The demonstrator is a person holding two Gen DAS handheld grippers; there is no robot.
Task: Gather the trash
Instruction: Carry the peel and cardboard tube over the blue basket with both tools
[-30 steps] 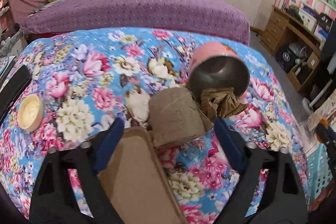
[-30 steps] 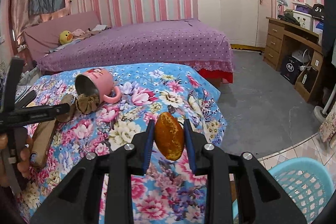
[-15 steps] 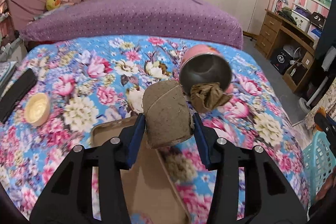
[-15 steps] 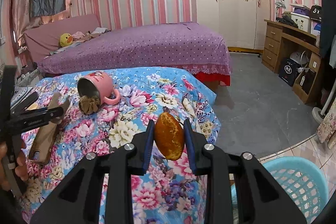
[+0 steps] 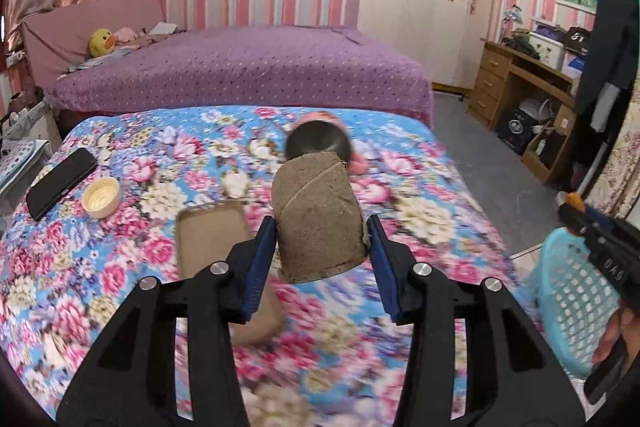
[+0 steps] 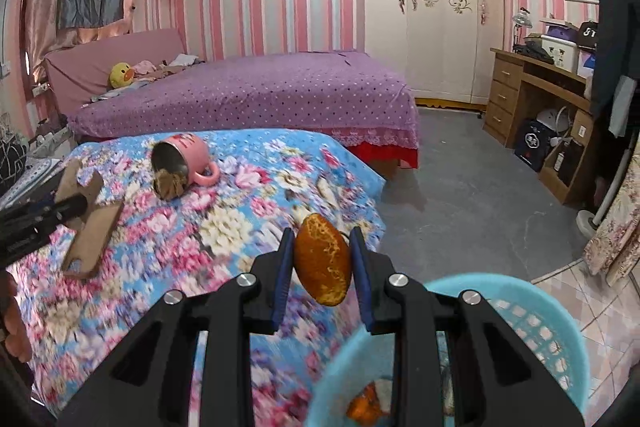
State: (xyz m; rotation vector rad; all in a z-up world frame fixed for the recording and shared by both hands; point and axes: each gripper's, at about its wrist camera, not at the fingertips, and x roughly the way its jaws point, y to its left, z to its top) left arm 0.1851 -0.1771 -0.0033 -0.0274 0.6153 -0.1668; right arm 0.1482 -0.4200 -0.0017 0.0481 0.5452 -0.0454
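The left tool point(image 5: 322, 259) grips one cardboard tube point(image 5: 318, 217), the right tool point(image 6: 320, 259) one orange peel point(image 6: 323, 259), above one blue basket point(image 6: 532, 323).

Left gripper point(image 5: 322, 257): a matte black frame is seen, cut with long slotted openings; each finger is lined with a blue pad point(image 5: 259, 263); round silver screw heads are set along both arms. Right gripper point(image 6: 322, 259): the same black slotted frame, blue pads and silver screws are noted; small white lettering, unreadable, is printed on its body in the left wrist view.
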